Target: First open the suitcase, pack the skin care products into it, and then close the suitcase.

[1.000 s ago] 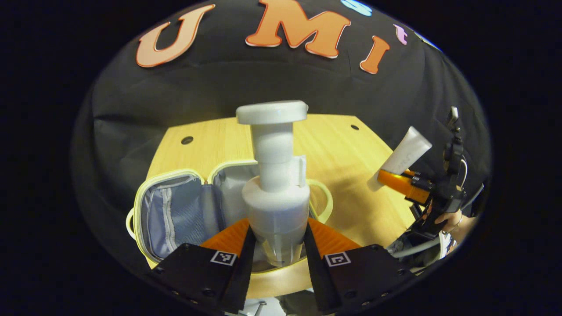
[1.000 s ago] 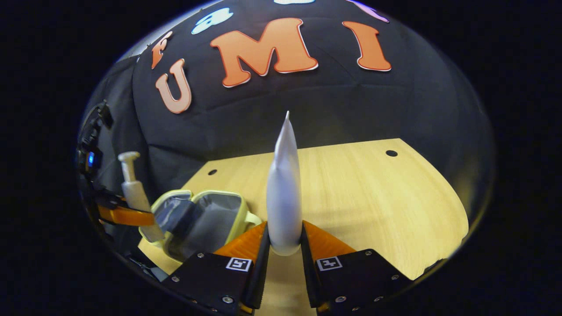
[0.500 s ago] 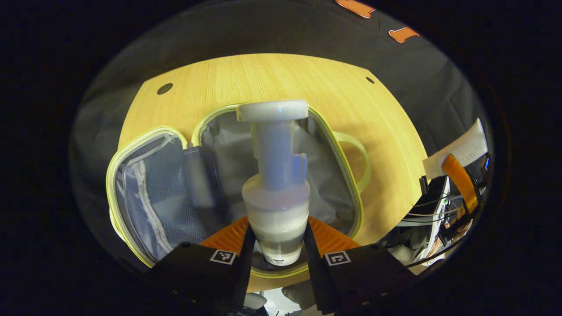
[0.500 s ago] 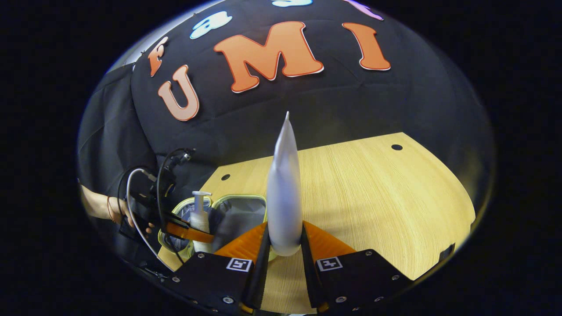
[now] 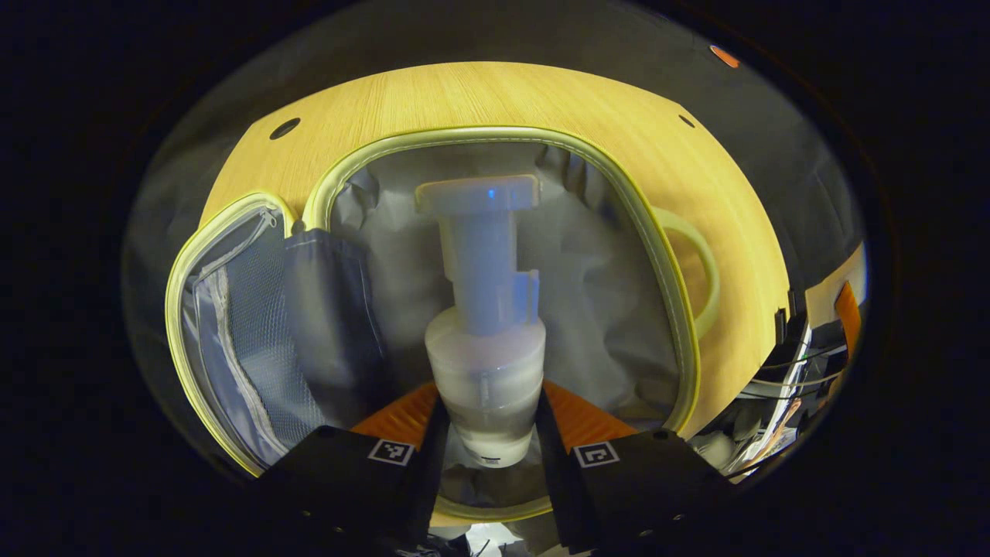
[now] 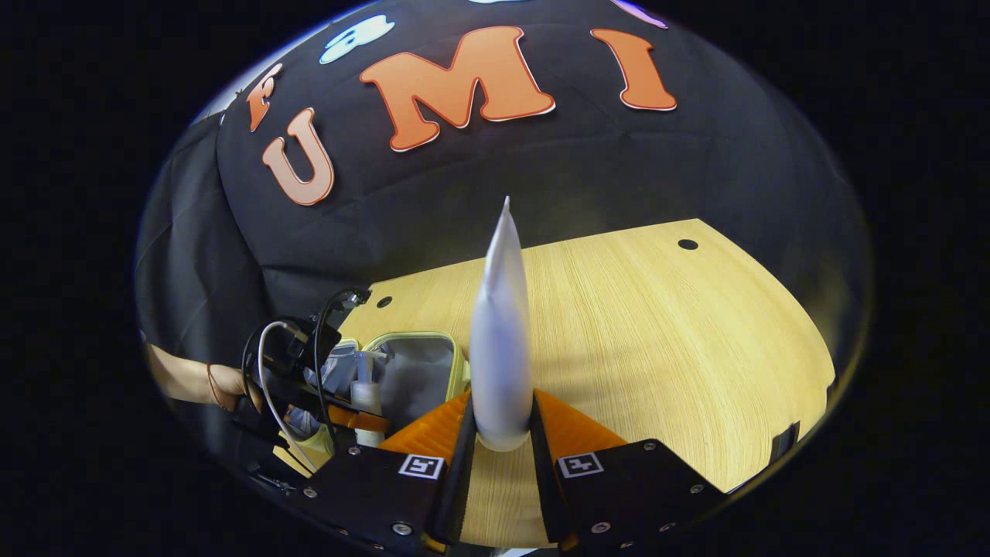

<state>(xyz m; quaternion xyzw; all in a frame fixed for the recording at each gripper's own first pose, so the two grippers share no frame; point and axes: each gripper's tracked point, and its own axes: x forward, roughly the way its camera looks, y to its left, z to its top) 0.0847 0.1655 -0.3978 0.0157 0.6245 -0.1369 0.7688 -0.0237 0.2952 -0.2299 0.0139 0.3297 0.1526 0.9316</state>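
Suitcase (image 5: 657, 255), one in number, is seen lying open on the wooden table (image 5: 495, 93), its grey lining exposed and its mesh-pocketed lid (image 5: 240, 325) folded out beside it. Two skin care products are counted: one pump bottle (image 5: 483, 325), clamped at its base between both fingers of the left gripper (image 5: 486, 433) and held over the open compartment, and one white tube (image 6: 501, 333), pinched upright by the closed right gripper (image 6: 501, 441) above the table. Compared with half a second ago, the bottle has been lowered nearer the lining, while the tube's grip is unchanged.
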